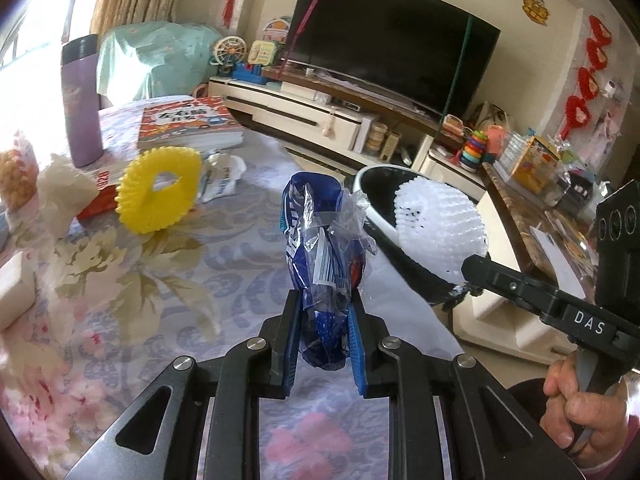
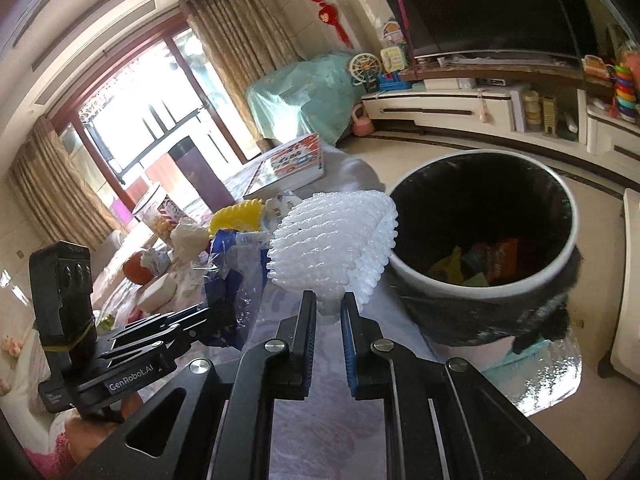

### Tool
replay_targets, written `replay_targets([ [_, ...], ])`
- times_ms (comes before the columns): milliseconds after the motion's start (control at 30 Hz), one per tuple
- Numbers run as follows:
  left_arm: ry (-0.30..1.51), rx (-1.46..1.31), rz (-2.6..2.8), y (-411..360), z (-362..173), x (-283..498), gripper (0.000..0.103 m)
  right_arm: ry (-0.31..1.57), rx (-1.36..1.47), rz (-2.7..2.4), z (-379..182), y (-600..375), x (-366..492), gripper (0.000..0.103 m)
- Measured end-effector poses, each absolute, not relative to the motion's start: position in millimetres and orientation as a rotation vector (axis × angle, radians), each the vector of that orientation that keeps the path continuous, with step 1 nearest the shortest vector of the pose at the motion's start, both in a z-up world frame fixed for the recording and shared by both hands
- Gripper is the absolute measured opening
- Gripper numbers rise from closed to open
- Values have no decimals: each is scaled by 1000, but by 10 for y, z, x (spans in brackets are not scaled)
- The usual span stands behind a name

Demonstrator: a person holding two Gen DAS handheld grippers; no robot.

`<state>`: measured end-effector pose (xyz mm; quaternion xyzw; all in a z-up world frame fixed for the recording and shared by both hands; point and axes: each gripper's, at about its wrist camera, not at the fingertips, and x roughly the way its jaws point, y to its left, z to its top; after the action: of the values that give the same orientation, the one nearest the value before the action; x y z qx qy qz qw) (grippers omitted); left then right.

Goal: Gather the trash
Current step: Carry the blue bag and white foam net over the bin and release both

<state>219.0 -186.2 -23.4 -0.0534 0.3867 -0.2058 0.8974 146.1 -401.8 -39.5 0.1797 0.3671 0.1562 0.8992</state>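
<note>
On the left, a yellow spiky foam ring (image 1: 160, 189) and a crumpled white paper scrap (image 1: 222, 176) lie on the floral-clothed desk (image 1: 168, 280). The left tool (image 1: 324, 308) is clamped on a crumpled blue-and-clear plastic wrapper (image 1: 326, 232). To its right, the right tool (image 2: 329, 300) pinches a white foam fruit net (image 2: 332, 240) beside the black-lined white bin (image 2: 568, 236); I'd carry each fully over the rim before letting go, since both look light.

A crumpled blue and clear plastic wrapper (image 1: 324, 248) stands upright above the flowered table. A white foam fruit net (image 2: 334, 240) is in the air near the bin's rim. The round bin (image 2: 568, 216), lined black, holds colourful wrappers at the bottom.
</note>
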Motion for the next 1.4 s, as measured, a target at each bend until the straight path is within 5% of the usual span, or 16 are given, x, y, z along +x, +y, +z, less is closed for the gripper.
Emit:
replay_targets([
  [1400,780,22,-549,-2916,-136,2890,20,729,408,157,-392,-4961,1654,12],
])
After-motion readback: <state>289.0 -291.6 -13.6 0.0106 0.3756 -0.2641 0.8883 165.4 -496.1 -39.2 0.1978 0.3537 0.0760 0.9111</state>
